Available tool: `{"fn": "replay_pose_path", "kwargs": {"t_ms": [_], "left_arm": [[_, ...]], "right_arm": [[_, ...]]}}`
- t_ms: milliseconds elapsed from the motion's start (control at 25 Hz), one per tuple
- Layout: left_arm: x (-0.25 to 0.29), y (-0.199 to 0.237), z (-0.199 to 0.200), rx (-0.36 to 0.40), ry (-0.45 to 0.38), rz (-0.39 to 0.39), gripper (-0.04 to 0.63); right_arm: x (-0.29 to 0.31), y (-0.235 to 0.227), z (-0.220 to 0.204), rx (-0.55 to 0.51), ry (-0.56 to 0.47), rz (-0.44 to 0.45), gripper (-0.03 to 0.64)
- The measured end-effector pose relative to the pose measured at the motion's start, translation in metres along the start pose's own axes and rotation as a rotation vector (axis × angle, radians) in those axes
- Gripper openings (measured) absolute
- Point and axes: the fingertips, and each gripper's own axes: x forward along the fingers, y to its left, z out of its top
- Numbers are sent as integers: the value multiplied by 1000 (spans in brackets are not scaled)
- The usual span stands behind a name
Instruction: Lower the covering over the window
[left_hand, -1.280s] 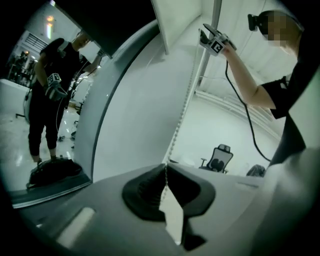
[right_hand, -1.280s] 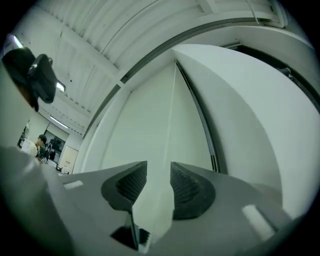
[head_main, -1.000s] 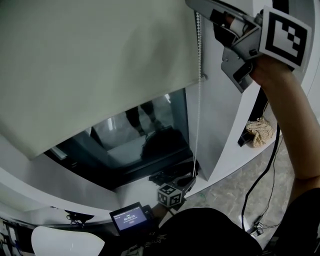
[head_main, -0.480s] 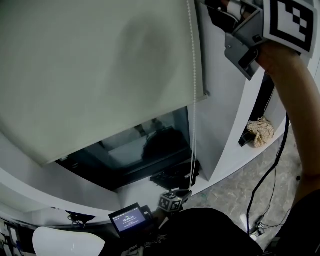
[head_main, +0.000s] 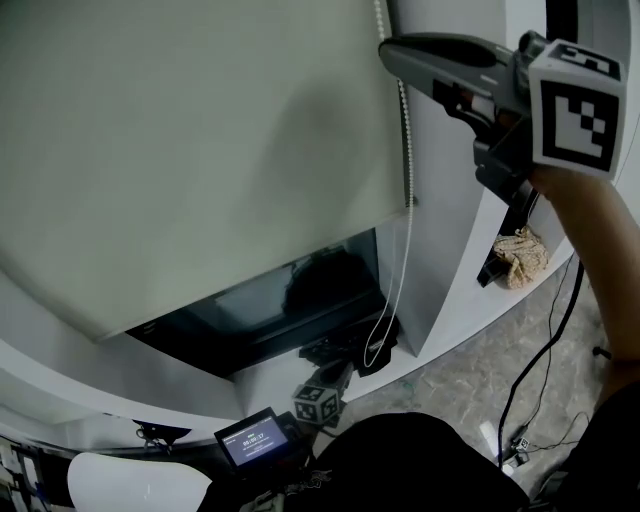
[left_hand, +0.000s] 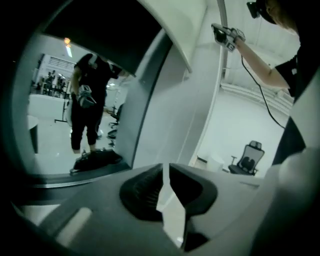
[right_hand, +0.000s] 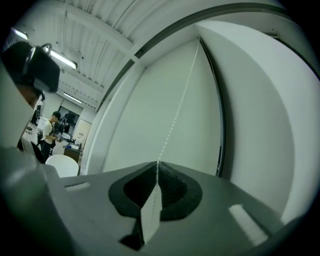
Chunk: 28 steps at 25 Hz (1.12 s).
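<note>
Hanging at the right edge of the one blind (head_main: 200, 150), the one bead chain (head_main: 405, 130) is pinched high up by the right gripper (right_hand: 156, 167), just closed. Below the blind, the left gripper (left_hand: 165, 170) is seen slightly apart, just opened, with nothing between. Most of the window (head_main: 300, 300) is covered.

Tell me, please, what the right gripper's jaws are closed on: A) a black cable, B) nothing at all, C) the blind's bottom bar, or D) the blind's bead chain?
D: in the right gripper view the bead chain runs straight down into the closed jaws of the right gripper.
</note>
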Motion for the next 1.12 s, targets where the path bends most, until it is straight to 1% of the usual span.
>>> {"fn": "replay_pose_path", "kwargs": {"t_ms": [80,120,160,280,400,480,600,720,800,960,1040,1120], "left_arm": [[-19,6,41,-33,-78,63,49],[-26,6,56,-40,-107,69,51],[-29,4,67,-36,-134,58,53],[-31,-26,103,19,-219,-31,52],[-32,-68,155,73,-336,-135,52],[-36,-89,193,78,-423,-189,52],[-43,-108,251,92,-541,-236,52],[-45,-129,300,166,-631,-260,69],[-46,-140,325,207,-674,-269,76],[-45,-155,356,245,-718,-279,81],[-43,-163,364,248,-733,-294,98],[-43,-170,373,234,-758,-312,103]], "right_arm": [[-6,0,-32,-31,45,-37,11],[-8,2,-50,-35,63,-44,11],[-10,6,-69,-38,78,-46,11],[-14,19,-140,-82,137,-55,11],[-19,30,-224,-146,200,-96,11],[-18,41,-270,-128,221,-118,11],[-11,60,-327,-80,268,-122,11],[-9,84,-382,-67,350,-101,11],[-11,104,-414,-62,400,-84,11],[-16,134,-456,12,441,-69,11],[-20,149,-471,40,460,-51,11],[-25,164,-485,57,479,-30,12]]}}
